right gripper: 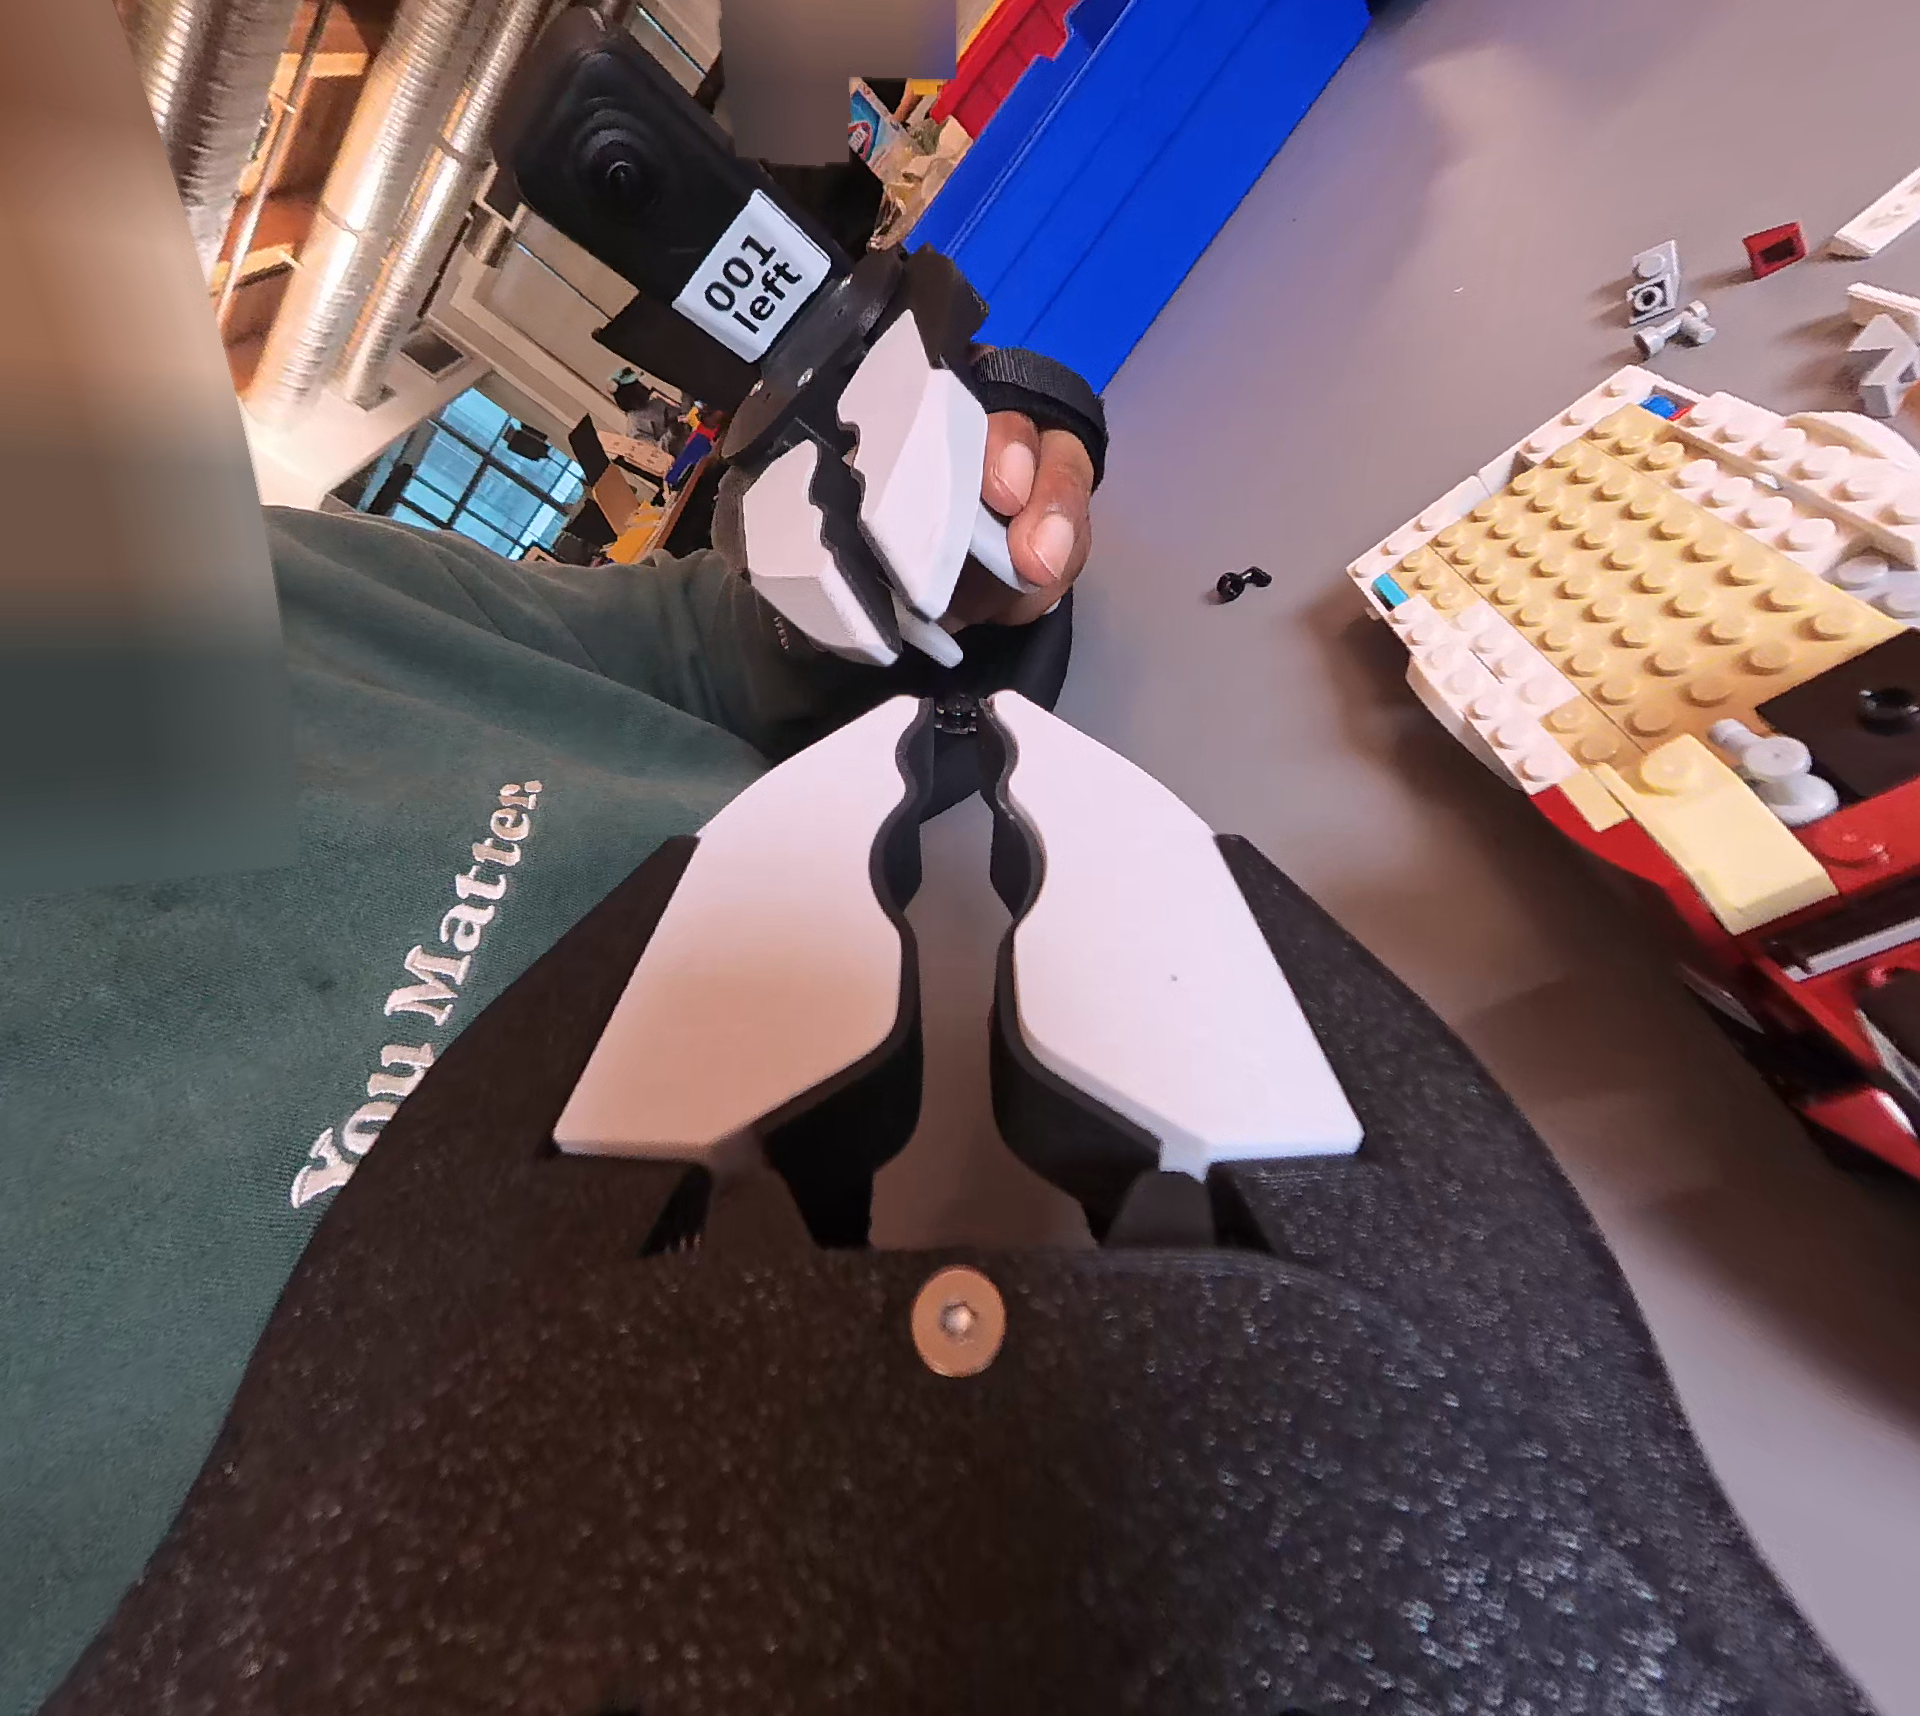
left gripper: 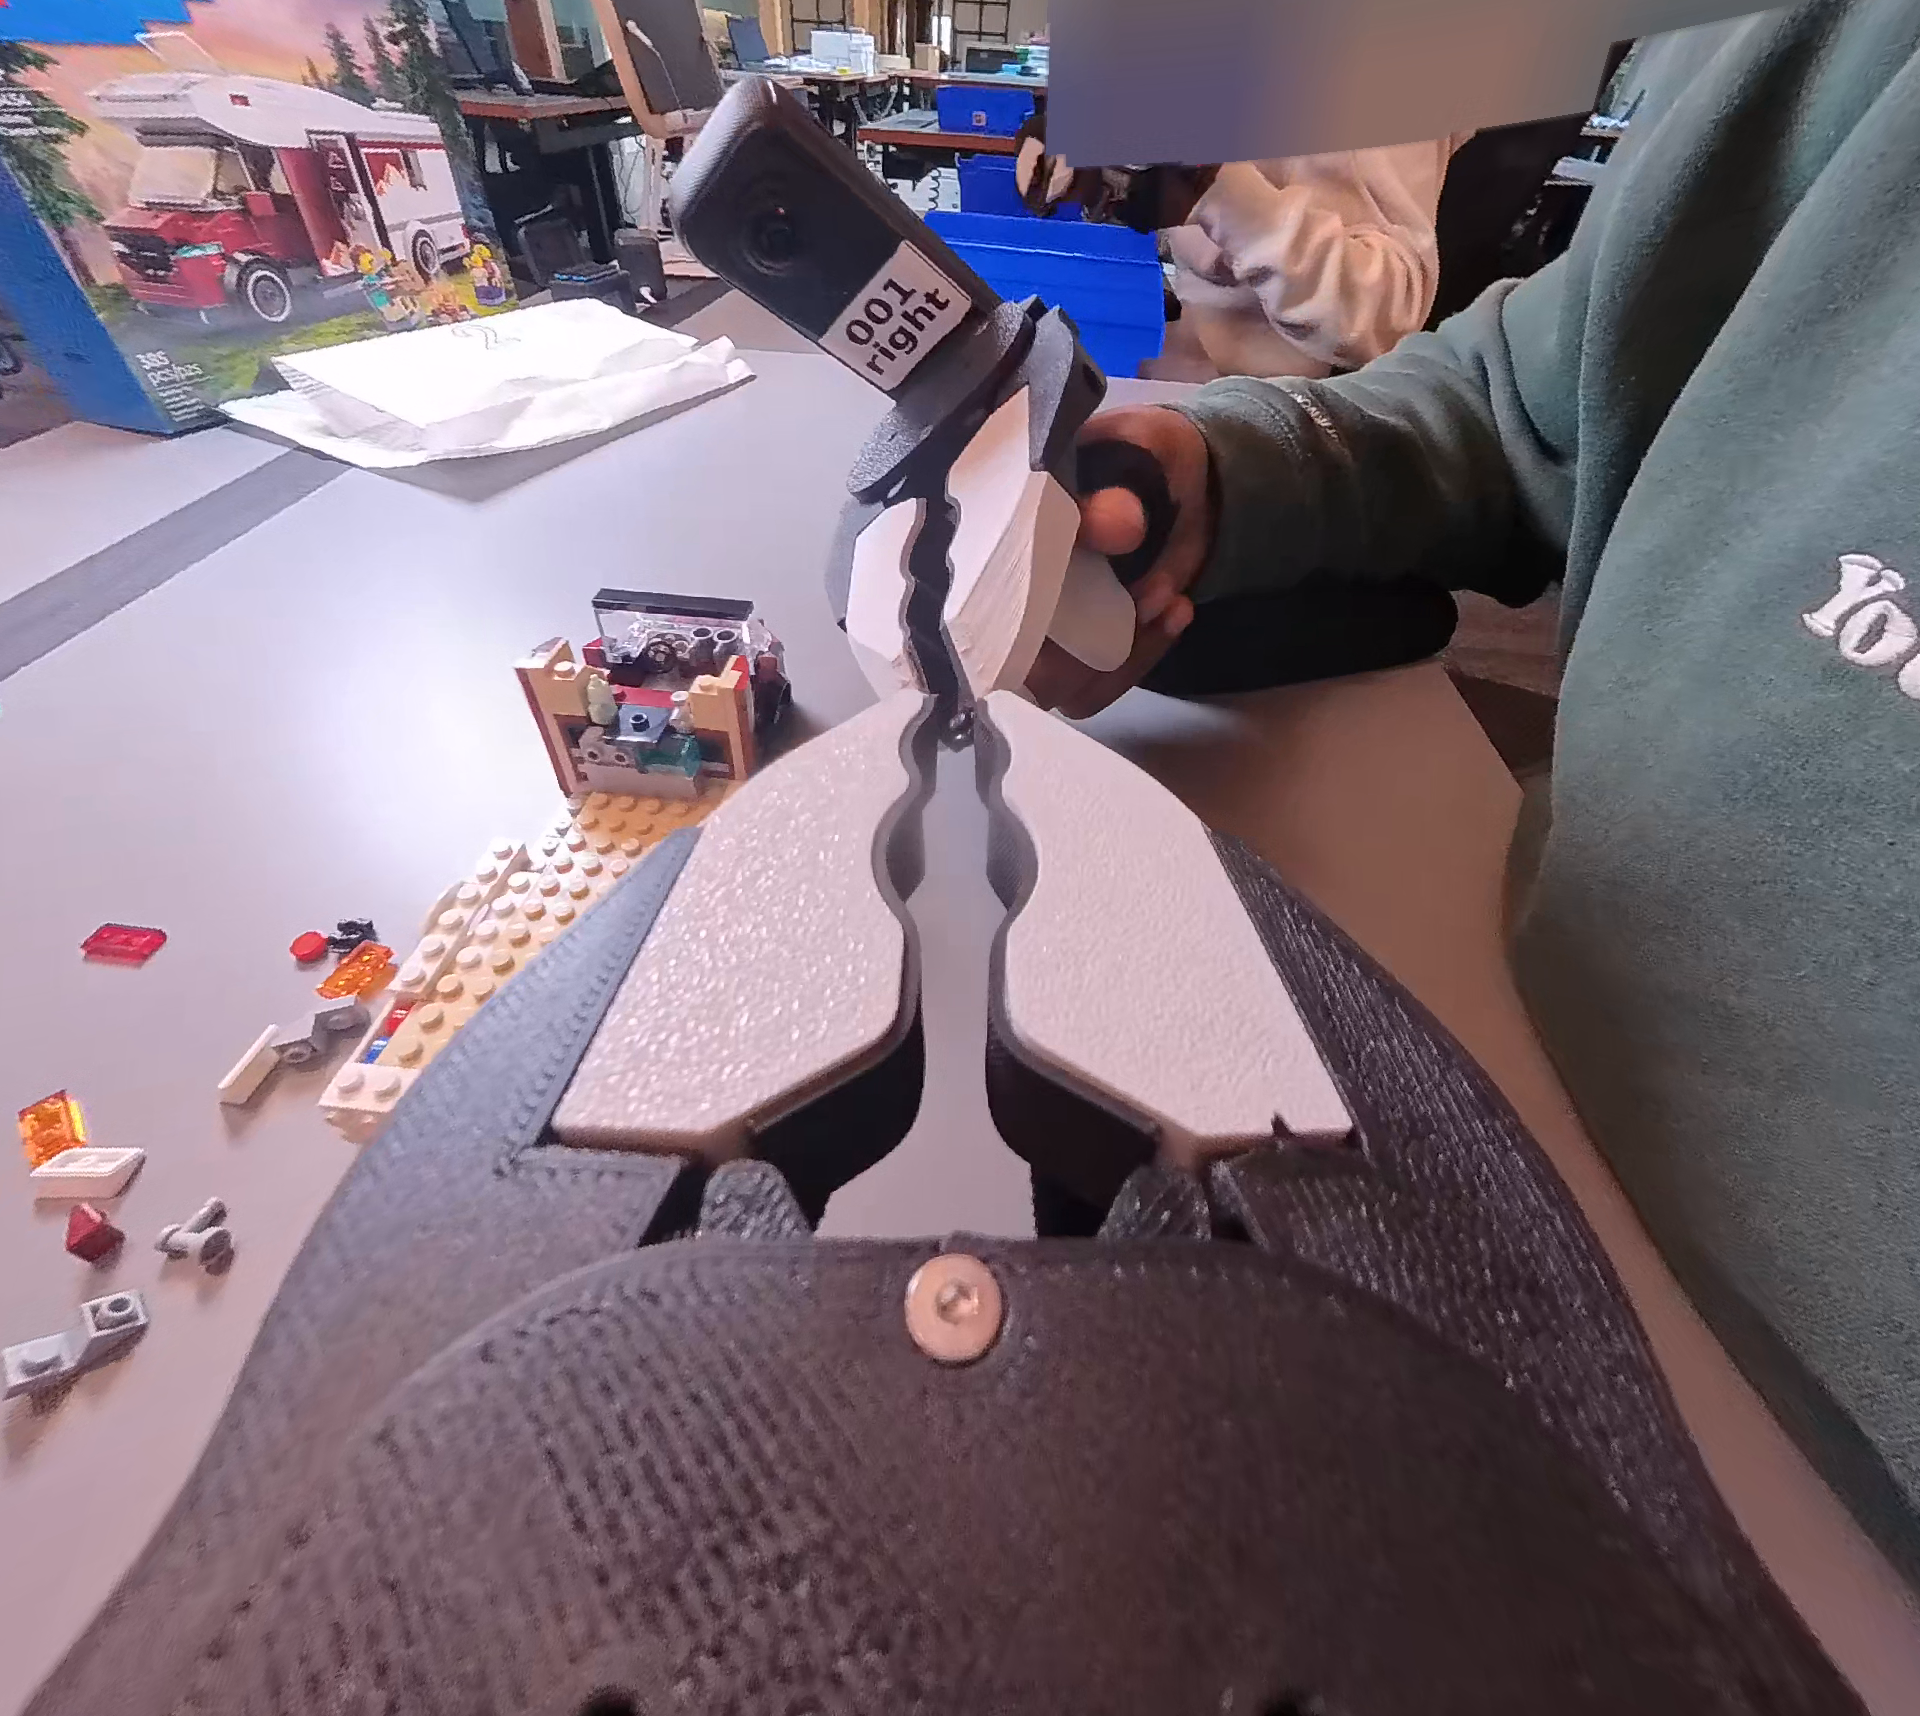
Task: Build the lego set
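Observation:
My left gripper [left gripper: 951, 712] and my right gripper [right gripper: 951, 710] point at each other above the grey table, tip to tip. Each is closed on a tiny black piece [left gripper: 960, 723] pinched at its tips, which also shows in the right wrist view [right gripper: 950, 717]. I cannot tell if it is one piece or two. The right gripper [left gripper: 928, 674] comes down from above in the left wrist view. The left gripper [right gripper: 920, 640] does the same in the right wrist view. The tan and white studded plate [left gripper: 520, 918] lies on the table and joins a red vehicle body [right gripper: 1818, 991].
A small tan and red build with a clear top [left gripper: 655, 700] stands beyond the plate. Loose pieces lie nearby: a red tile [left gripper: 123, 942], an orange piece [left gripper: 355, 970], grey brackets [right gripper: 1657, 293], a black clip [right gripper: 1242, 583]. The set box [left gripper: 208, 160], a white bag [left gripper: 488, 388] and blue bins [right gripper: 1143, 139] stand behind. Only a small space, under 4 cm, lies between the two pairs of fingers.

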`<action>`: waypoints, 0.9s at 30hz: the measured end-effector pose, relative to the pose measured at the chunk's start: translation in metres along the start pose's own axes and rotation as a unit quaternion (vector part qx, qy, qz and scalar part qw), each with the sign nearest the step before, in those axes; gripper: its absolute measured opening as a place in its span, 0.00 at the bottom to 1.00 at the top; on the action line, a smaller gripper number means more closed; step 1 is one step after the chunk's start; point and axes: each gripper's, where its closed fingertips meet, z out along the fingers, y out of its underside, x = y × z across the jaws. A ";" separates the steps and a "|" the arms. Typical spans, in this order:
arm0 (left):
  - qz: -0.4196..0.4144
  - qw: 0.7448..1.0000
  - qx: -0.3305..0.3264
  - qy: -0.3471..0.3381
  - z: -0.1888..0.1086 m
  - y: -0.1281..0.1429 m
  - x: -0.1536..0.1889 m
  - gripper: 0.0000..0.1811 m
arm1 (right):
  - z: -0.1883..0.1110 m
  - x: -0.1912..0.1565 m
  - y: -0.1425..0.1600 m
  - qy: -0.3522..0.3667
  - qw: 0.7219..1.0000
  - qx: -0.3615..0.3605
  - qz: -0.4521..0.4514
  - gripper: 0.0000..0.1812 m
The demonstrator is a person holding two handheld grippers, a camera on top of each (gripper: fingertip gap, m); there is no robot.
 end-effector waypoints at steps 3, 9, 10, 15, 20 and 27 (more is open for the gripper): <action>0.000 1.000 -0.002 -0.007 0.000 0.001 -0.002 0.03 | 0.000 0.003 0.001 0.007 1.000 -0.002 -0.003 0.04; -0.007 0.999 0.018 -0.032 -0.006 -0.007 -0.012 0.02 | -0.001 0.005 0.001 0.016 1.000 -0.003 -0.012 0.04; -0.008 0.999 0.024 -0.041 -0.008 -0.009 -0.016 0.02 | -0.001 0.005 0.001 0.017 1.000 -0.002 -0.012 0.04; -0.028 0.995 0.059 -0.080 -0.022 -0.020 -0.035 0.01 | -0.001 0.008 0.001 0.026 0.999 -0.002 -0.018 0.04; -0.037 0.993 0.055 -0.099 -0.025 -0.018 -0.043 0.01 | -0.003 0.013 -0.001 0.043 0.999 0.003 -0.032 0.04; -0.022 0.987 0.015 -0.161 -0.050 -0.017 -0.073 0.02 | -0.004 0.019 0.000 0.069 0.996 -0.002 -0.048 0.04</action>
